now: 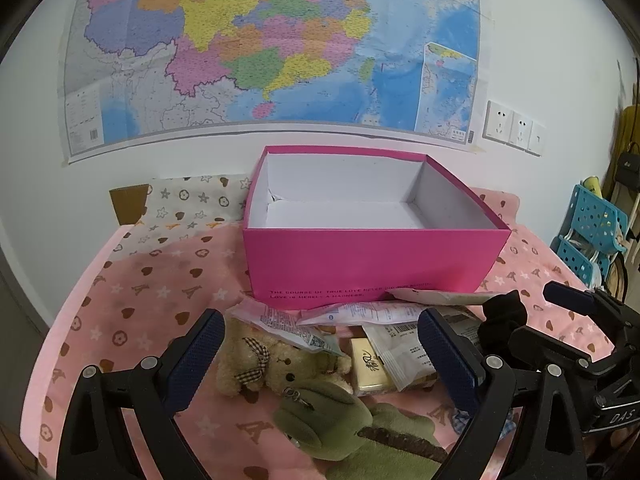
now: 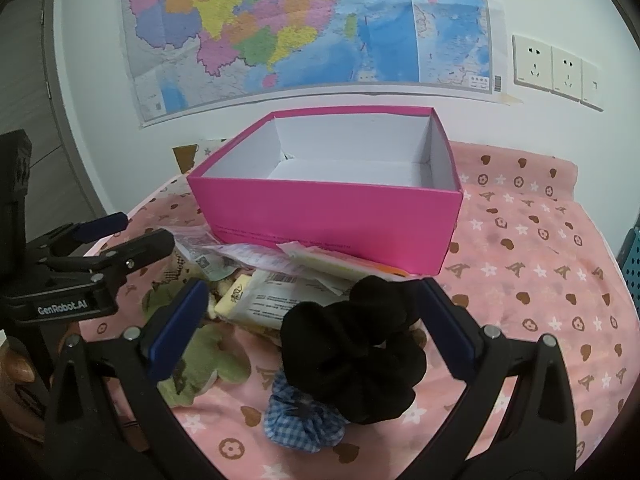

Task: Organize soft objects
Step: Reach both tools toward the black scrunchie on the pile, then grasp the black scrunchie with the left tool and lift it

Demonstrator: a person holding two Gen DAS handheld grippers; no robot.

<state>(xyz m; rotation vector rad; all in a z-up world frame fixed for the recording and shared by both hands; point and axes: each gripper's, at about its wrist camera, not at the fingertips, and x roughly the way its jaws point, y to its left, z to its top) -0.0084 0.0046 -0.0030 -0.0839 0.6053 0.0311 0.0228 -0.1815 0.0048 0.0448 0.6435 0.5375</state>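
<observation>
Behind toy pile [image 1: 320, 380], pink box [image 1: 372, 260].

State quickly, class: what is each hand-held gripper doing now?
Left hand-held gripper: open, holding nothing.
Right hand-held gripper: open, holding nothing.

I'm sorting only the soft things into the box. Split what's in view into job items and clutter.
Job items: beige teddy bear, green plush, black scrunchie, blue gingham scrunchie, pink box, empty so far.

Just lying about: printed packets, yellow bar, wall map, wall sockets, blue rack.
</observation>
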